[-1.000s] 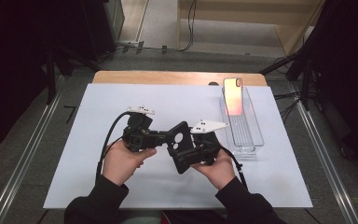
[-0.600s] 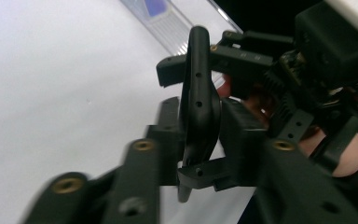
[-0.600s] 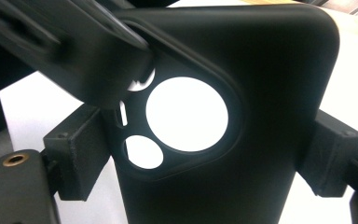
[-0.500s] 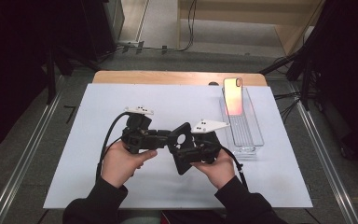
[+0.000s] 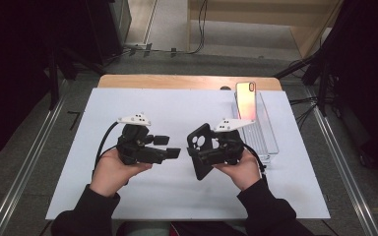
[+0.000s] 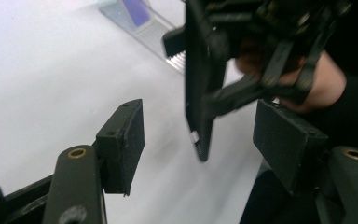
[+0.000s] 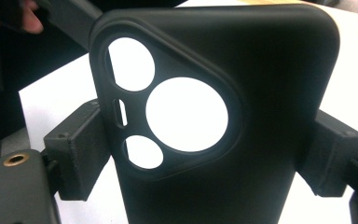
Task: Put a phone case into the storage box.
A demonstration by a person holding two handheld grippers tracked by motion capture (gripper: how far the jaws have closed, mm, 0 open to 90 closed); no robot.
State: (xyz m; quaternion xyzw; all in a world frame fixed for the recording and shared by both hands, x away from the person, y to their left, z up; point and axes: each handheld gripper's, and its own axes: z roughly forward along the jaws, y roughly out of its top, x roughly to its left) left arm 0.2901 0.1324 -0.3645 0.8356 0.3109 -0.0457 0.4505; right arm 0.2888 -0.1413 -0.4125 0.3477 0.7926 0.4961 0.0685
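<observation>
The right hand-held gripper [image 5: 200, 156] alone clamps the case [image 7: 223, 116] by its two long edges, above the surface [image 5: 167, 105]. The left hand-held gripper [image 5: 173, 150] has just been opening and stands wide and empty beside it. With so narrow a grip the case could twist or slip, or bump the left jaws.

Black phone case [image 7: 242, 116] clamped, apparently, between hand-held gripper [image 7: 205, 158] pads.

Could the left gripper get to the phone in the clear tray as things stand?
Probably yes. The left gripper is open and holds nothing, and the phone stands exposed in the tray. The right gripper, shut on the black case, sits partly between them, so it would need to go around.
</observation>
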